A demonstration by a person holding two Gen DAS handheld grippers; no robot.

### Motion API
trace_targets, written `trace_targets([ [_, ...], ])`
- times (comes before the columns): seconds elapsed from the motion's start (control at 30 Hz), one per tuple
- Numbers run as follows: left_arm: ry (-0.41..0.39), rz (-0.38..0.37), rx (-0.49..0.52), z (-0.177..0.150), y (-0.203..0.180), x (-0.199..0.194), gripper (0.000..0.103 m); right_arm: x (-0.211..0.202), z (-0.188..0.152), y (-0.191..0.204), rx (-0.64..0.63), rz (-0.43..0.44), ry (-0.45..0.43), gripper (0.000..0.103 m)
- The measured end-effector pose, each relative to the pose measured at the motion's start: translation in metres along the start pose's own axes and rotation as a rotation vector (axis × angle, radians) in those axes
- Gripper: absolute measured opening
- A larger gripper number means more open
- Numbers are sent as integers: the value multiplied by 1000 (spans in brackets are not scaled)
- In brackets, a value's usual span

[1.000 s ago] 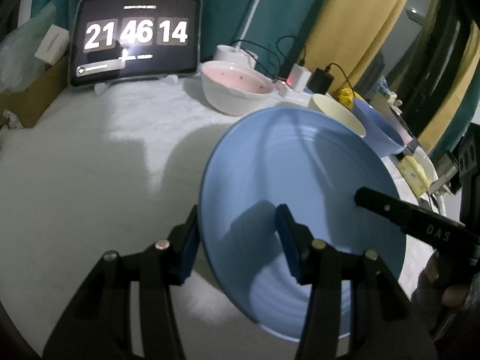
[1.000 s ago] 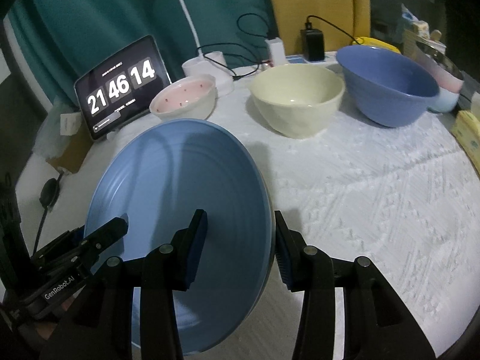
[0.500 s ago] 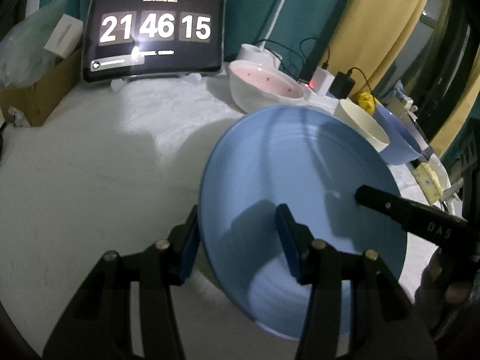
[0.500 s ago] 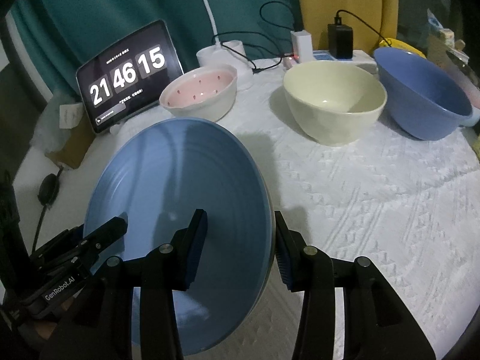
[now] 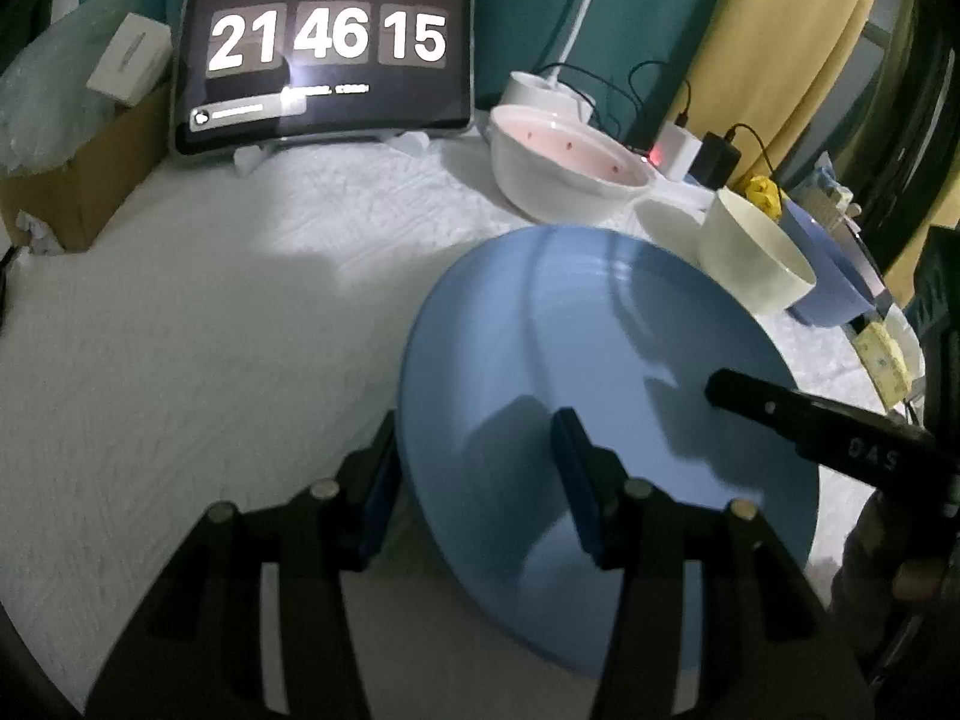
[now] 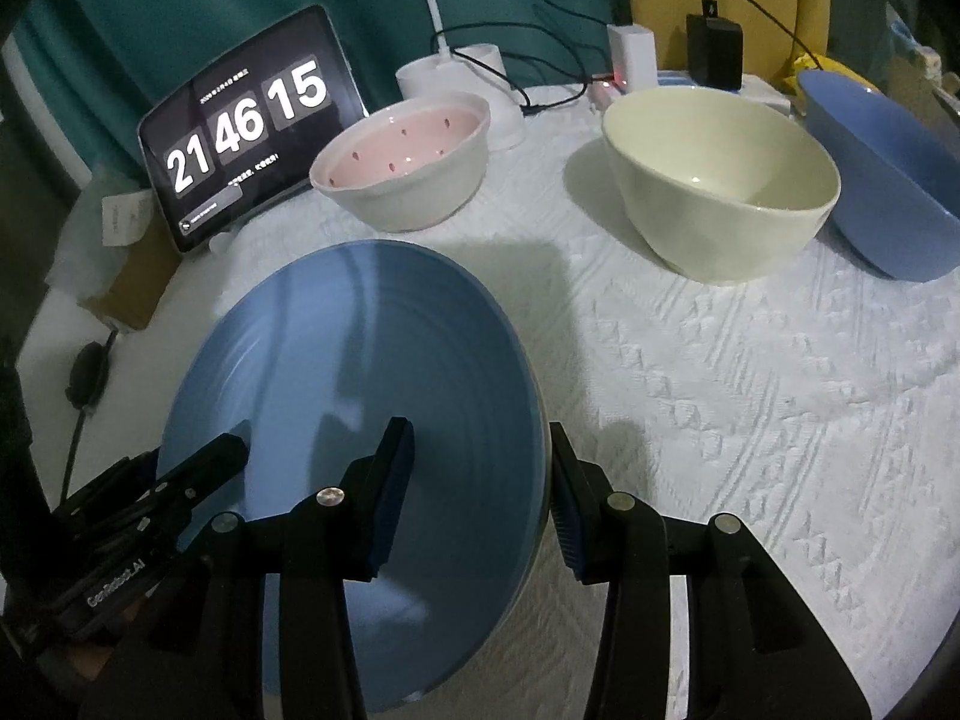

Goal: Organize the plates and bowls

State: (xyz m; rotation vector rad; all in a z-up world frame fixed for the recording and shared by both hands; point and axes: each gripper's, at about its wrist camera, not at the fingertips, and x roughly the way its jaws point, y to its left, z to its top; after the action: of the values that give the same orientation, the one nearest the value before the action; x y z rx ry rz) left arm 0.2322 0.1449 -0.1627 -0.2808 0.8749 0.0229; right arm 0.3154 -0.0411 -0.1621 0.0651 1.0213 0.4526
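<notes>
A: Blue plate (image 5: pixel 600 360) — where is it?
B: Tilted above the white tablecloth (image 6: pixel 750 390), in front of the pink bowl (image 6: pixel 402 168).
A: Who holds it?
B: Both. The left gripper (image 5: pixel 474 480) clamps its left rim, the right gripper (image 6: pixel 480 480) its right rim, jaws half-spread around the edge.

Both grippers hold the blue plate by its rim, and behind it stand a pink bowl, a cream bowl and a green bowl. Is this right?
Not quite. The third bowl is blue, not green, as the right wrist view shows. The rest holds: both grippers grip the blue plate.
</notes>
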Motion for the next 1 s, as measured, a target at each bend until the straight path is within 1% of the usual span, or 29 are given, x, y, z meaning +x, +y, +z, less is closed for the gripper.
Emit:
trace_targets([
  [0.17,-5,23,25,0,-4,1,50,3,-1,-4,14,0,8,47],
  [0.33,-1,37,18,2,-6,-3,51,1,-3,0,-10,-21,0,47],
  [0.53,-52,79,-11,4,-3,-23,52,-11,-4,-8,7,-15,-26,47],
  [0.7,-106,106,-8,5,-9,-40,52,-27,-7,-15,7,-16,-61,47],
  [0.8,-131,107,3,5,-16,-49,52,-36,-10,-20,9,-19,-78,47],
  [1.0,-160,84,43,7,-41,-58,53,-55,-15,-35,19,-26,-113,47],
])
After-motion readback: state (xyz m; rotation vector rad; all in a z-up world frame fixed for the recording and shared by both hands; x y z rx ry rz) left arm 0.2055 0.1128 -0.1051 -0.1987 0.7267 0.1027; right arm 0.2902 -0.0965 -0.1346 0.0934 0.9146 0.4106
